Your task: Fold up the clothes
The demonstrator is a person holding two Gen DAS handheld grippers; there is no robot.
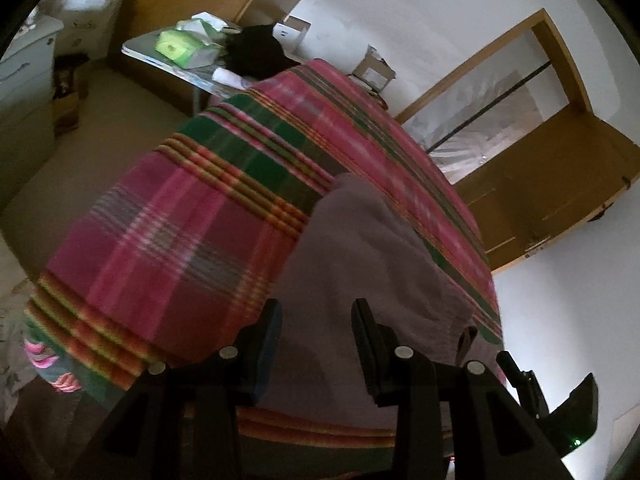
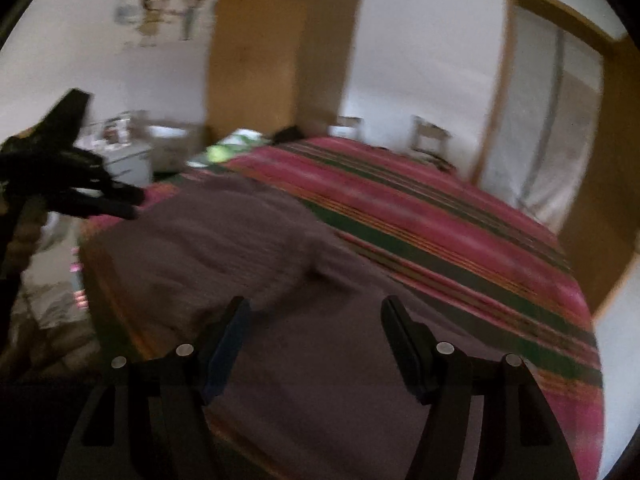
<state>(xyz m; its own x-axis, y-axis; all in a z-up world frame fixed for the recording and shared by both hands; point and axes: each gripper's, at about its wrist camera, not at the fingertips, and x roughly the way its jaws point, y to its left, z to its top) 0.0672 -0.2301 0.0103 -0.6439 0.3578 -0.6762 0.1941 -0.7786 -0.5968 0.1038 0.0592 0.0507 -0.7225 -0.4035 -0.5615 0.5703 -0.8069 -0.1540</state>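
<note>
Purple garment [image 2: 248,248], soft and rumpled, on striped woven blanket [image 2: 440,216]; left claw [image 1: 316,312] and right claw [image 2: 316,312] both released

A soft, matt purple cloth garment [image 2: 248,248] is being seen lying on a woven plaid blanket [image 1: 172,216] of pink, green and orange, matt and slightly coarse. Both the left gripper [image 1: 316,320] and right gripper [image 2: 316,320] are being shown as matt black plastic with shiny metal pins. Smooth brown wood is being noted on the door frame [image 1: 560,168].
</note>
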